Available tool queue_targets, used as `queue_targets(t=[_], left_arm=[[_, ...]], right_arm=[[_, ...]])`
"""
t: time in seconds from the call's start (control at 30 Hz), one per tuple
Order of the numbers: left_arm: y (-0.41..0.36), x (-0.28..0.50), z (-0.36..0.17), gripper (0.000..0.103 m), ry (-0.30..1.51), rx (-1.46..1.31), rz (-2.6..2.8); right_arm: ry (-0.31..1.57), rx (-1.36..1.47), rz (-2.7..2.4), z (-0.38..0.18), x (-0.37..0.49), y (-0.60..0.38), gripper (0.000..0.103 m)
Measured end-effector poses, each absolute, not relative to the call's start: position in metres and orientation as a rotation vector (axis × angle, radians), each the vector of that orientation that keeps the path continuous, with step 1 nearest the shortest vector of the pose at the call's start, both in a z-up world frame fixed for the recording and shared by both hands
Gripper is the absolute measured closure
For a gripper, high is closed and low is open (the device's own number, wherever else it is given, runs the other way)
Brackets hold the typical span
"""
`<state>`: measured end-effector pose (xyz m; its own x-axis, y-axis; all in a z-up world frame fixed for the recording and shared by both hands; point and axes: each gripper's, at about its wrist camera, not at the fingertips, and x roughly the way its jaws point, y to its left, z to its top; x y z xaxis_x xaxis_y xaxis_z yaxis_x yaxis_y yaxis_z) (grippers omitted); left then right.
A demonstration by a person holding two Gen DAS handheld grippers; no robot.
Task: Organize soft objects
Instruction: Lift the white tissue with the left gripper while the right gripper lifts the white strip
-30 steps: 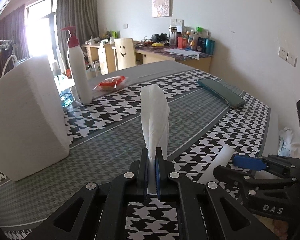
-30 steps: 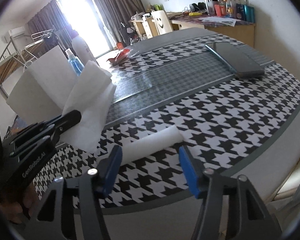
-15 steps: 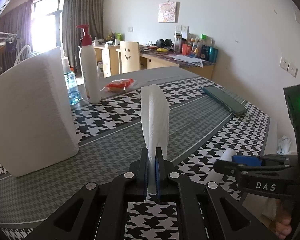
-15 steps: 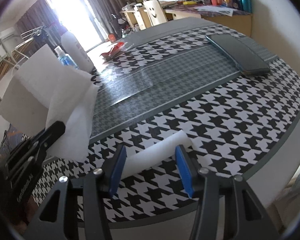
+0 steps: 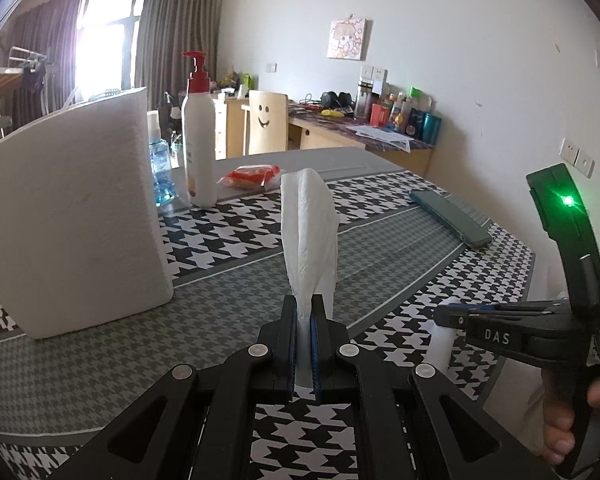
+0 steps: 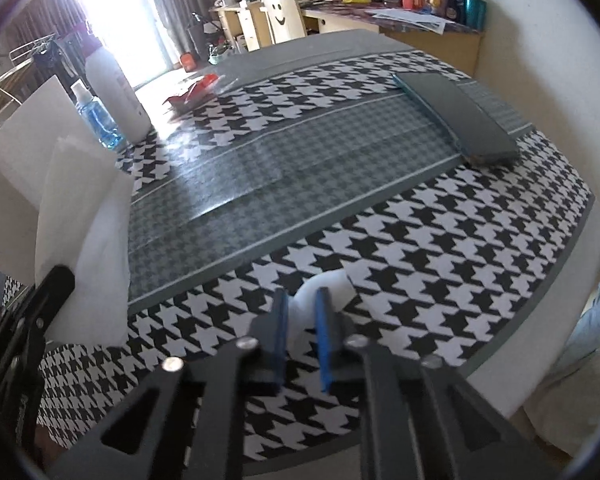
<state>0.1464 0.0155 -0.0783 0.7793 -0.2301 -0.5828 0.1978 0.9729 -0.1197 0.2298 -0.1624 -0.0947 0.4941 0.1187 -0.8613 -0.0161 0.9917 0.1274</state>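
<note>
My left gripper (image 5: 304, 312) is shut on a folded white tissue (image 5: 310, 236) that stands upright from its jaws above the houndstooth tablecloth (image 5: 228, 236). The same tissue (image 6: 88, 264) and left gripper (image 6: 56, 284) show at the left in the right wrist view. My right gripper (image 6: 303, 304) has closed on a rolled white tissue (image 6: 324, 286) lying on the cloth near the table's front edge. The right gripper (image 5: 452, 314) also shows at the lower right in the left wrist view, over the roll (image 5: 440, 340). A tall white tissue stack (image 5: 68, 212) stands at the left.
A white pump bottle (image 5: 198, 136), a blue-liquid bottle (image 5: 160, 168) and a red snack packet (image 5: 250, 174) stand at the back left. A dark flat case (image 6: 456, 116) lies at the right. The table edge (image 6: 548, 292) runs close to the right gripper.
The right gripper's jaws have narrowed from wide open and closed onto the rolled tissue. The left gripper has kept its hold on the folded tissue and lifted slightly.
</note>
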Motion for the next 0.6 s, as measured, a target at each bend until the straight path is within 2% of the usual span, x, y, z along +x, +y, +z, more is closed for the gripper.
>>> queue_targets(t=[0.17, 0.6], left_arm=[[0.02, 0.142, -0.076, 0.097, 0.625, -0.065, -0.239], [0.023, 0.139, -0.073, 0.097, 0.617, -0.071, -0.245]], right_arm=[[0.993, 0.066, 0.123, -0.086, 0.23, -0.16, 0.095], [0.861, -0.046, 0.281, -0.06, 0.22, -0.142, 0.095]])
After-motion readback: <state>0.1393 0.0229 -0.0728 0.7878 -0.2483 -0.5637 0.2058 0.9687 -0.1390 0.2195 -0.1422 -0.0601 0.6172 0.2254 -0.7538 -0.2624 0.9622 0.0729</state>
